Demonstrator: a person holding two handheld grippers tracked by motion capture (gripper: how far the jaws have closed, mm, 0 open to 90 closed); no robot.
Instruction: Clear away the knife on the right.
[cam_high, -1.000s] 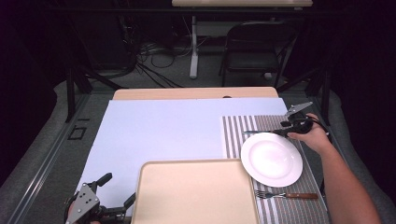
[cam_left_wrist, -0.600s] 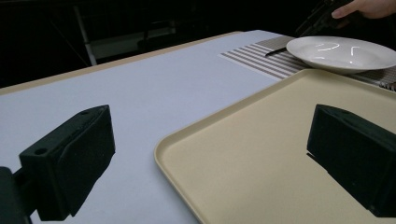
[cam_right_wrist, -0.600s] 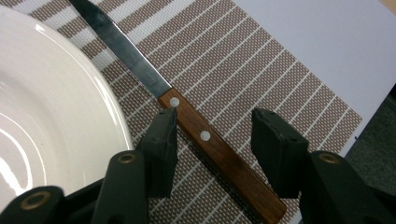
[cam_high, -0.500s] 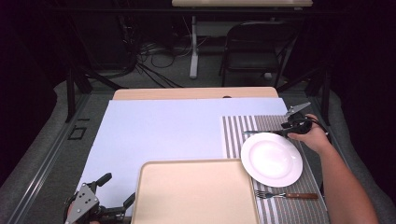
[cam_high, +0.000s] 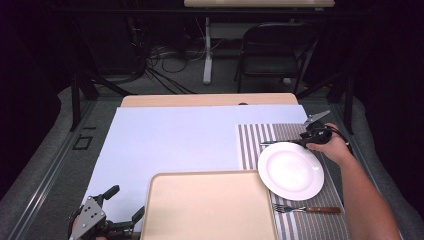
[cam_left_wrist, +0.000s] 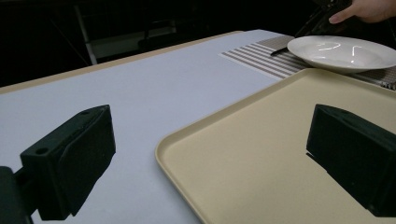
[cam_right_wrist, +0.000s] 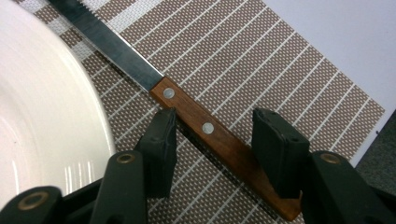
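Striped placemat (cam_right_wrist: 261, 65) bears knife (cam_right_wrist: 205, 126) between open right gripper (cam_right_wrist: 219, 154) jaws.

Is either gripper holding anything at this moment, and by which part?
Nothing is held. The right gripper is open, its jaws either side of the knife's wooden handle on the striped placemat, not closed on it. The left gripper is open over the tray.

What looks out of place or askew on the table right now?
Nothing is spilled or broken. The one oddity is the plate, whose near-left edge overhangs the tray's corner rather than lying fully on the striped placemat. The knife lies flat beyond it, between the open right gripper's jaws.
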